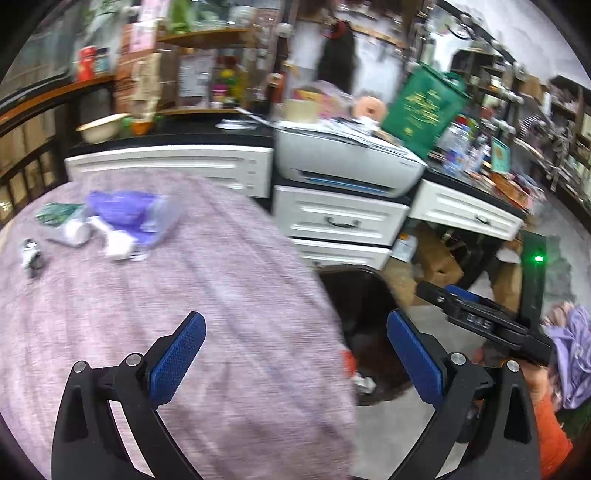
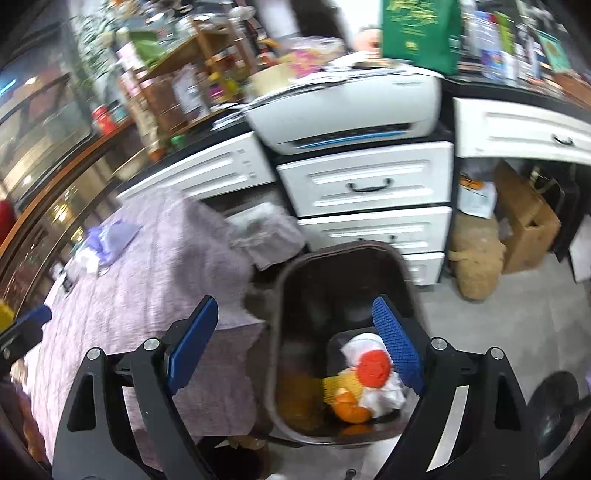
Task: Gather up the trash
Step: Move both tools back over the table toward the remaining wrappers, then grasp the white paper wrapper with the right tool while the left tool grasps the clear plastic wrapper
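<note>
Trash left on the table: purple bag (image 1: 129, 212) with white scraps (image 1: 118, 248) touching its near edge, a crumpled wrapper with green print (image 1: 59, 216) just beside it, and a small black-and-white piece (image 1: 31, 254) a bit apart. All of it sits well ahead of and left of the left gripper (image 1: 295, 354). Jaws wide apart, nothing between the pads; below the gap is bare purple tablecloth (image 1: 207, 295) on the left side and the table edge on the right.

Dark bin (image 2: 291, 291) stands on the floor right against the table edge. Inside: red round piece (image 2: 373, 368) on white crumpled paper (image 2: 384, 397), yellow netting (image 2: 338, 386) and an orange item (image 2: 349, 406) beside it. Right gripper (image 2: 295, 345) hangs over the bin, jaws apart and empty. The right pad overlaps the white paper in view, left pad is over the tablecloth edge; bin opening fills the gap between them.

Left wrist view also catches the right gripper past its right jaw, over the bin side, held by a hand (image 1: 535, 376) in an orange sleeve (image 1: 552, 439).

Beyond both jaws: white drawers (image 2: 369, 184), printer (image 2: 347, 110) on top, green bag (image 2: 419, 33) behind it. Both frames motion-blurred.
</note>
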Tool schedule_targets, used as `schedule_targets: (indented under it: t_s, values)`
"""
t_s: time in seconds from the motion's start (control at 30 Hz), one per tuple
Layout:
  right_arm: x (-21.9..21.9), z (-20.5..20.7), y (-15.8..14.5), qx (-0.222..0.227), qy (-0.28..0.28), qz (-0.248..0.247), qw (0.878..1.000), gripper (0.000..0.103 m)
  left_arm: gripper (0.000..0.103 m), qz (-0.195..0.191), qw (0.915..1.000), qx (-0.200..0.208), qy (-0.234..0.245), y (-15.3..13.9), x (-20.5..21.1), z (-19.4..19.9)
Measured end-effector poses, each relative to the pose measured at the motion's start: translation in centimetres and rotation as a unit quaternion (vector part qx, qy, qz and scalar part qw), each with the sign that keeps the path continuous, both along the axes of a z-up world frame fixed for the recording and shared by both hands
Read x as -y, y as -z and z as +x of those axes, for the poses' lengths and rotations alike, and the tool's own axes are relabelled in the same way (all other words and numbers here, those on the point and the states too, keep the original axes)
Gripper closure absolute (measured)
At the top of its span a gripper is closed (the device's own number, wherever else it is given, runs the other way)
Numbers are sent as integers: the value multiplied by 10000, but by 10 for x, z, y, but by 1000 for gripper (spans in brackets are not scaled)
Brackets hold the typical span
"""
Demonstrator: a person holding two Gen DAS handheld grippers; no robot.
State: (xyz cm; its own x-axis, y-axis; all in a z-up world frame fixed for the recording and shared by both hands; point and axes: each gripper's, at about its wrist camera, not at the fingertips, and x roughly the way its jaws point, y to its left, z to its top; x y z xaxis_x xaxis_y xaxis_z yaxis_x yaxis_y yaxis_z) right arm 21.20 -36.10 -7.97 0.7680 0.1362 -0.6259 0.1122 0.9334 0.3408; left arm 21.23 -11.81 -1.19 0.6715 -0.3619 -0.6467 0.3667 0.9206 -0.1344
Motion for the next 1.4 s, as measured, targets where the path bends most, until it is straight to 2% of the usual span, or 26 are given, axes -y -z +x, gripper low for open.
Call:
schedule_targets:
  t_s: [0.23, 0.43, 0.6, 0.9, 1.1, 1.3, 1.4]
  values:
    - [-67, 22, -17, 171, -907, -153, 9956, 18, 6, 67, 9973, -25, -729, 3, -69, 7]
    - [-124, 38, -35, 357, -1658, -221, 9853, 18, 6, 61, 9910, -82, -1333, 6, -122, 8]
    - [-154, 48, -48, 443, -2076, -159, 9771, 18, 6, -46, 9857, -87, -1683, 6, -155, 4]
    - [-202, 70, -62, 473, -2658, -352, 9622, 18, 6, -35, 9793, -162, -2016, 8, -196, 6]
    - [-243, 97, -65, 436, -3089, -813, 9466, 18, 6, 54, 9748, -306, -2207, 16, -223, 16]
    - [-279, 138, -60, 258, -3296, -1133, 9370, 18, 6, -28, 9754, -479, -2151, 21, -234, 31]
    - [-296, 147, -58, 279, -3376, -1311, 9317, 25, 6, 69, 9741, -481, -2209, 22, -238, 38]
